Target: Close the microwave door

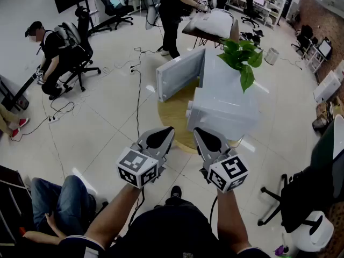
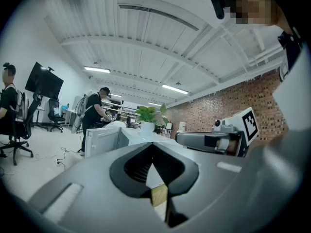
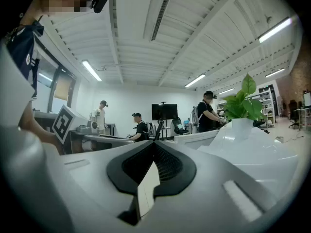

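Nearest you, low centre of the head view, left gripper (image 1: 166, 130) and right gripper (image 1: 200, 132) both have jaws pressed together on nothing. Microwave (image 1: 226, 109) sits mid-frame on the round table (image 1: 171, 114), door (image 1: 180, 71) swung open leftward. Judgement: it is a stiff, light hinged panel, so push its far-left edge rather than grasp it. Head view alone shows the swing angle. The left gripper view gives the door's outer face side-on.
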Action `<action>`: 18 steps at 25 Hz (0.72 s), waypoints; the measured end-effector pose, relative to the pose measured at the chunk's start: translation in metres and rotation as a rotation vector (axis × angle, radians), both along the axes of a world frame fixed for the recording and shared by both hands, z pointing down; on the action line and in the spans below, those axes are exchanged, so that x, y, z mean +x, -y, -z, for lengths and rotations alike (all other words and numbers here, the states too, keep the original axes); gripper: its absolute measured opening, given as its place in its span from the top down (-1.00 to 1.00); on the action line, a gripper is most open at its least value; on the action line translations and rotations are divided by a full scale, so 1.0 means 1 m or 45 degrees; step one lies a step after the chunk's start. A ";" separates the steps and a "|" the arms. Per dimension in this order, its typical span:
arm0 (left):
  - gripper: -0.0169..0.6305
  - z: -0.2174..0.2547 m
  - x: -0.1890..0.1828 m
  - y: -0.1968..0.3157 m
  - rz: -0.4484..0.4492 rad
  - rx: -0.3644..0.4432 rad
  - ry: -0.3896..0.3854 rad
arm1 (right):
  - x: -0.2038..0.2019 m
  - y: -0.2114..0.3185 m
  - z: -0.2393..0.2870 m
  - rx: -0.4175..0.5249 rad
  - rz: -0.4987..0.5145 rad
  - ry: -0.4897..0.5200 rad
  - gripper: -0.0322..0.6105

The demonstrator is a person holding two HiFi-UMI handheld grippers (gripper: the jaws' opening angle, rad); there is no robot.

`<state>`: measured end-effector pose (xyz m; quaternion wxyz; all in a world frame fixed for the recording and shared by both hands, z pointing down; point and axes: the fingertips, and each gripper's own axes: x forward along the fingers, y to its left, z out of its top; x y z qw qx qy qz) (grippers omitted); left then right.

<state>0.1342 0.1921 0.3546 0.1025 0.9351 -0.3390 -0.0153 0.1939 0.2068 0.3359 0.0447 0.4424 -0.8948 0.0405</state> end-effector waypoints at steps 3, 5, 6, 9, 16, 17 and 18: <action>0.92 0.000 -0.001 0.008 0.012 0.002 0.008 | -0.001 0.007 0.000 0.002 0.013 0.011 0.89; 0.92 -0.001 -0.004 0.014 0.029 0.002 0.010 | -0.004 0.013 0.000 0.000 0.030 0.019 0.89; 0.92 -0.001 -0.005 0.018 0.040 0.002 0.010 | -0.005 0.016 0.001 0.002 0.041 0.019 0.89; 0.92 -0.002 -0.008 0.031 0.073 -0.001 0.009 | -0.008 0.028 0.003 0.012 0.074 0.015 0.89; 0.92 -0.002 -0.013 0.055 0.123 -0.002 0.021 | -0.018 0.049 0.005 0.012 0.149 -0.004 0.89; 0.92 -0.002 -0.015 0.059 0.126 -0.001 0.021 | -0.020 0.053 0.005 0.012 0.155 -0.009 0.89; 0.92 -0.001 -0.017 0.063 0.129 -0.001 0.022 | -0.022 0.056 0.006 0.010 0.160 -0.009 0.89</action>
